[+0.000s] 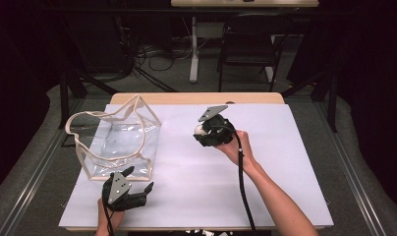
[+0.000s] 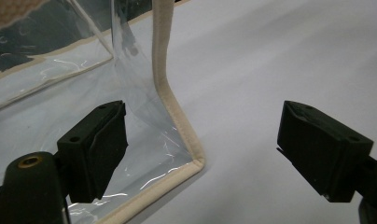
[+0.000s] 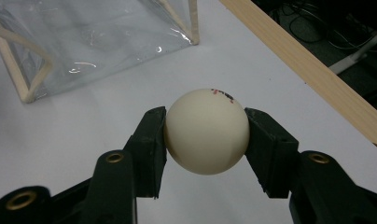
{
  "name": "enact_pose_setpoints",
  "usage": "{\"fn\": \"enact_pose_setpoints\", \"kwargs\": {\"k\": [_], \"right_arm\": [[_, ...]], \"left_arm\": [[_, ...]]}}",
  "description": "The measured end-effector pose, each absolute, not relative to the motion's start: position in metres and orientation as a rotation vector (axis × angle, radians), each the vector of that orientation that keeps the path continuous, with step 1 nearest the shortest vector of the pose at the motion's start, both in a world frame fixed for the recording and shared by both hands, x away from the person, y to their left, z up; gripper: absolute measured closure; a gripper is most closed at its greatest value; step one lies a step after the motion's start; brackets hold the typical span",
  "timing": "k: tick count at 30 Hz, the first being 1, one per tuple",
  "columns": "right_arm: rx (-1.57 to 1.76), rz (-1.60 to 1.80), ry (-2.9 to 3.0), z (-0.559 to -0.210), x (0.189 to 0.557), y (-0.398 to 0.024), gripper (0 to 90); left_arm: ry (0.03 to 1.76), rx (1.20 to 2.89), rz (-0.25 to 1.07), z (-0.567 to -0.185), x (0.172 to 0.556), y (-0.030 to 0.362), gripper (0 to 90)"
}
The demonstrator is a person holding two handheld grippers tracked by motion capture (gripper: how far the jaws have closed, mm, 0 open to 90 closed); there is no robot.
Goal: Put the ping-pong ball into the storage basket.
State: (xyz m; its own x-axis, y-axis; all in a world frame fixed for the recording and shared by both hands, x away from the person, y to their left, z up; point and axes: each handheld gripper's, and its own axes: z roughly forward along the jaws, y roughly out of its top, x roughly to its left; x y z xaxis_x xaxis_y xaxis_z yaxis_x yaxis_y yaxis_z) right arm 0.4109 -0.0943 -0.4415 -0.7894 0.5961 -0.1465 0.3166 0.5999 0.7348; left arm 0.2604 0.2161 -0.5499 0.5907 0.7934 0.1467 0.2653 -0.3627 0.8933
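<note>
The right gripper [image 3: 206,133] pinches a cream ball [image 3: 206,131], whose small dark print shows up close. The left gripper [image 2: 203,149], jaws spread, straddles the clear bag's [image 2: 144,116] corner.

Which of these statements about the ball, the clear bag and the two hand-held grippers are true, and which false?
1. The right hand-held gripper clamps a white ball. True.
2. The ball lies inside the clear bag. False: it is held outside the bag, over the white table cover.
3. The left hand-held gripper is open at the bag's corner. True.
4. The left one grips the bag's beige trim. False: its jaws stand apart, and the trim lies between them unpinched.
</note>
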Motion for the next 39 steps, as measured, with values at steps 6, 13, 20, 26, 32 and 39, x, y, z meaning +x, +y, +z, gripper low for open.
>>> {"fn": "enact_pose_setpoints", "kwargs": {"k": [6,13,20,26,32,39], "right_arm": [[0.742,1.018,2.451,-0.439,0.418,-0.093,50.8],[0.738,1.011,2.454,-0.439,0.422,-0.089,50.9],[0.729,1.008,2.459,-0.438,0.424,-0.085,50.9],[0.721,1.007,2.461,-0.435,0.426,-0.081,50.8],[0.713,1.004,2.468,-0.432,0.428,-0.076,50.9],[0.700,0.996,2.475,-0.430,0.431,-0.070,50.8]], "left_arm": [[0.849,1.909,0.729,-0.550,0.260,0.216,16.1],[0.849,1.911,0.730,-0.550,0.261,0.216,16.1],[0.847,1.911,0.727,-0.550,0.261,0.216,16.1],[0.847,1.911,0.728,-0.550,0.261,0.216,16.1],[0.848,1.911,0.728,-0.550,0.261,0.216,16.1],[0.847,1.912,0.727,-0.550,0.261,0.216,16.1]]}}
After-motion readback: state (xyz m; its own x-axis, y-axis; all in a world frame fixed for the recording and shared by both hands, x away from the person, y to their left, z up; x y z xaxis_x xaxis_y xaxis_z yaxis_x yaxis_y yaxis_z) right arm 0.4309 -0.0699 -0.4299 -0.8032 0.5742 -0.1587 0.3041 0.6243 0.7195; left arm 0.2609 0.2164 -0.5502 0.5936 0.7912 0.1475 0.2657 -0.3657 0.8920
